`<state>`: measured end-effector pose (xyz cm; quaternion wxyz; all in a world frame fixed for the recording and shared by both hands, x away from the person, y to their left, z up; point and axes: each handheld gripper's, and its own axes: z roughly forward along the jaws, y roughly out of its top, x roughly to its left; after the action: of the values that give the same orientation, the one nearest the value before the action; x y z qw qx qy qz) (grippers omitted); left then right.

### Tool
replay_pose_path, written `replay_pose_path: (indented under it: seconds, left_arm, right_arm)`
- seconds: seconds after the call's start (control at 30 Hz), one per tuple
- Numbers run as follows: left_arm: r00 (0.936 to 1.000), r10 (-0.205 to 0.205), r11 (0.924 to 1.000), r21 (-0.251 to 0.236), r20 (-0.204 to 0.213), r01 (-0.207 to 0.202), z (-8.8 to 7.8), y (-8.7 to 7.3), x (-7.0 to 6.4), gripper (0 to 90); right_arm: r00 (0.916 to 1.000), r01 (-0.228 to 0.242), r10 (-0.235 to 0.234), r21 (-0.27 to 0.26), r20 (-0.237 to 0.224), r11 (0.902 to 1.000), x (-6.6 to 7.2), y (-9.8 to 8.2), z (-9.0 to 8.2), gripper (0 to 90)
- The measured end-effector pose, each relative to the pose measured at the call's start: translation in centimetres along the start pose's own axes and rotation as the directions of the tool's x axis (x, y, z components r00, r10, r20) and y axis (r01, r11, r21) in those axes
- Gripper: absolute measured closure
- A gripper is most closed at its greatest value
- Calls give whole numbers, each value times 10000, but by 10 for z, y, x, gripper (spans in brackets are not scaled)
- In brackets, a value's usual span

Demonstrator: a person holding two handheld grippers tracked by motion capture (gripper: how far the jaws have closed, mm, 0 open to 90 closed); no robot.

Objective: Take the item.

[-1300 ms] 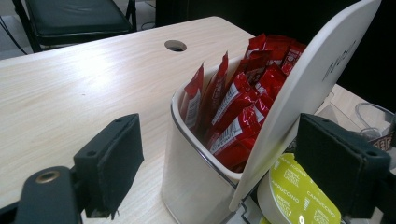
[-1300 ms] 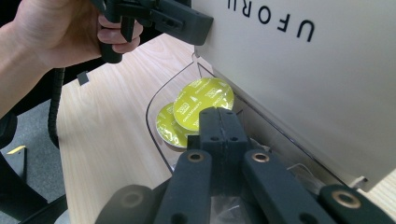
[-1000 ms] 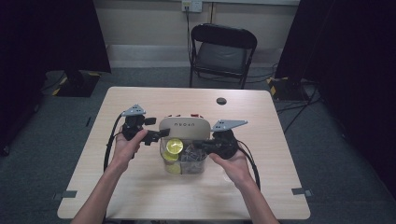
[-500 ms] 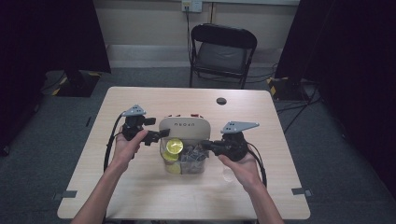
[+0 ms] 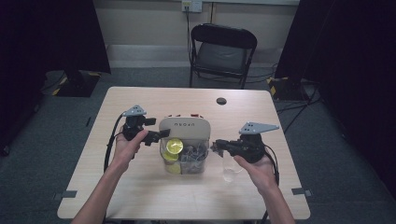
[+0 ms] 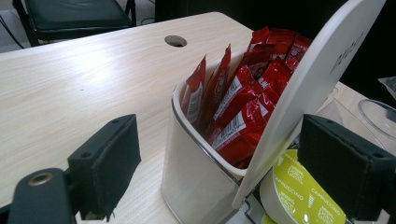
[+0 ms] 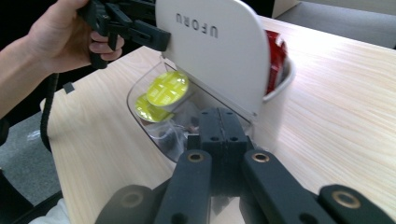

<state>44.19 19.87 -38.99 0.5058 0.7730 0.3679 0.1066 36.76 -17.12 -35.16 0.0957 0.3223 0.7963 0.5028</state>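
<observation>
A white organiser (image 6: 196,186) stands mid-table with its rounded lid (image 5: 183,126) tilted up. Red sachets (image 6: 243,107) fill its rear white bin. Yellow coffee capsules (image 5: 174,146) lie in the clear front bin (image 7: 140,93) with some darker items. My left gripper (image 5: 161,135) is open at the lid's left edge, and its jaws straddle the organiser (image 6: 226,149). One of its fingers (image 7: 149,35) touches the lid (image 7: 210,51). My right gripper (image 5: 218,147) hovers just right of the clear bin. Its jaws (image 7: 219,126) are pressed together, and nothing shows between them.
A clear plastic cup (image 5: 230,171) sits on the table (image 5: 140,196) under my right hand. A round cable hole (image 5: 221,101) lies near the far edge. A black folding chair (image 5: 222,51) stands beyond the table. Dark curtains hang on both sides.
My right gripper has pulled back to the right, out from over the clear bin. The left gripper and the raised lid have stayed put.
</observation>
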Motion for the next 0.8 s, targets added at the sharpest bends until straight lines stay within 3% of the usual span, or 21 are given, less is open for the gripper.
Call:
replay_pose_path:
  seconds: [0.33, 0.8]
  left_arm:
    - [10000, 25, 10000, 61, 0, -25, 1, 0, -1, 127]
    - [10000, 50, 9999, 100, 47, -51, 2, 0, 0, 127]
  right_arm:
    - [9991, -165, 172, -200, 380, 9997, -9, -9, -20, 900]
    - [9961, -484, 489, -90, 737, 9988, -20, -26, -30, 900]
